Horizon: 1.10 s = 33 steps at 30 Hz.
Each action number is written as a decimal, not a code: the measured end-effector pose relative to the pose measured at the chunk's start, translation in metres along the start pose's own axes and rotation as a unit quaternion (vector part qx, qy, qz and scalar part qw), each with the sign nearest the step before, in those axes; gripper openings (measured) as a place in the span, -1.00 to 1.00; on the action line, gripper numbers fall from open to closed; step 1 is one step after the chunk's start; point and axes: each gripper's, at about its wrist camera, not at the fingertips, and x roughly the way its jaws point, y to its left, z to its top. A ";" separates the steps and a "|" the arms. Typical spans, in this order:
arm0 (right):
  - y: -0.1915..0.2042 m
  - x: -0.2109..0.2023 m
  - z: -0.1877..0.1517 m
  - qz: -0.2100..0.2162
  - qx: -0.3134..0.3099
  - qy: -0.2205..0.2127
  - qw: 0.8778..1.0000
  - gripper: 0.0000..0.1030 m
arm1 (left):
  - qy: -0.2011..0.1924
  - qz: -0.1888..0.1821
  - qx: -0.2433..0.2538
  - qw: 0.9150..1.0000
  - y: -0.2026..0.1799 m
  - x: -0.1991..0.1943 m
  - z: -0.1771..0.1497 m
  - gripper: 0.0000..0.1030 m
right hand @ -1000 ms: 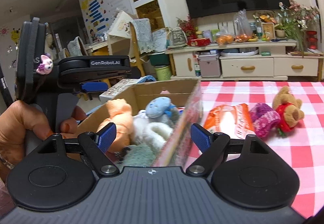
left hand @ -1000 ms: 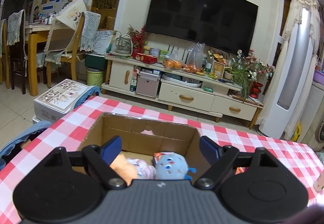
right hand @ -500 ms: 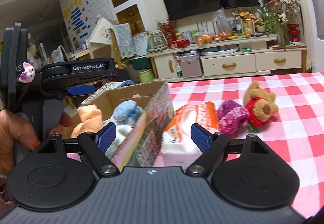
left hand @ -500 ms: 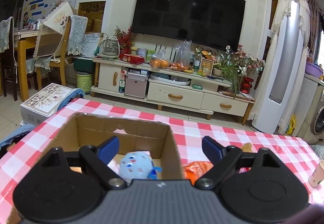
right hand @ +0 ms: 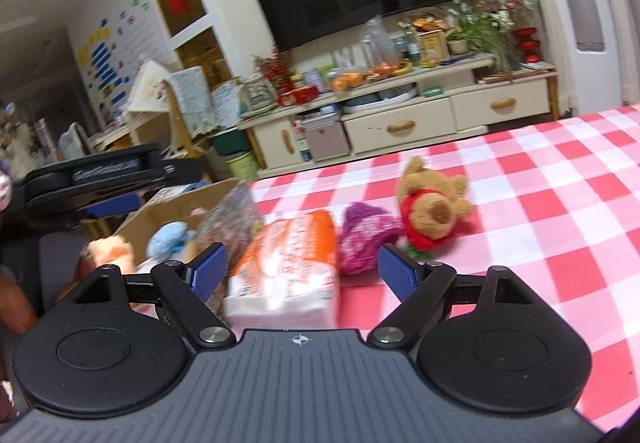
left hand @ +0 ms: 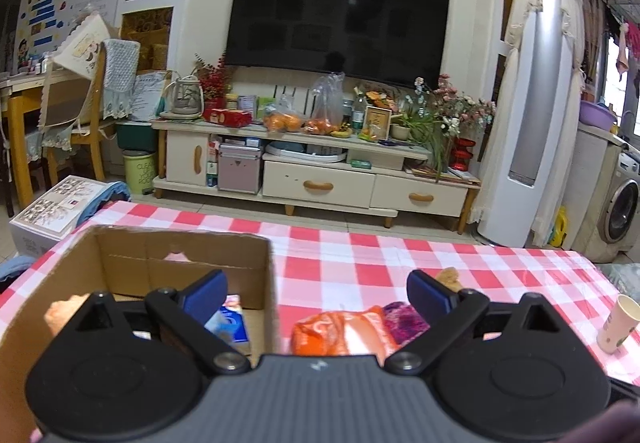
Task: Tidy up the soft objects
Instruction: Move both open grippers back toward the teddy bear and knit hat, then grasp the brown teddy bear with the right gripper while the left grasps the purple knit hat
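Note:
A cardboard box [left hand: 180,255] sits on the red-checked table at the left and holds soft toys: an orange plush [right hand: 110,249] and a blue plush [right hand: 168,237]. An orange-and-white tissue pack [right hand: 288,267] lies to the right of the box, also in the left wrist view [left hand: 340,331]. Beside it lie a purple fuzzy item [right hand: 364,239] and a brown teddy bear in a red top [right hand: 432,209]. My left gripper [left hand: 316,293] is open above the box's right wall. My right gripper [right hand: 302,271] is open, just above the tissue pack.
A paper cup [left hand: 618,323] stands near the table's right edge. The checked tablecloth [right hand: 540,227] stretches to the right of the toys. A TV cabinet [left hand: 316,167] and chairs stand beyond the table.
Both grippers have swung right, away from the box interior toward the tissue pack and loose toys. Both stay open and empty.

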 end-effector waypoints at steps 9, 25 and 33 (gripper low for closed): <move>-0.044 0.004 0.000 -0.067 0.076 -0.006 0.995 1.00 | -0.009 -0.026 0.045 0.999 -0.037 0.009 -0.013 0.91; -0.085 0.030 0.002 -0.087 0.134 0.012 0.987 1.00 | 0.015 -0.045 0.015 0.999 -0.083 0.062 -0.031 0.91; -0.087 0.034 0.003 -0.076 0.140 0.016 0.987 1.00 | 0.019 0.012 0.053 0.998 -0.087 0.075 -0.039 0.91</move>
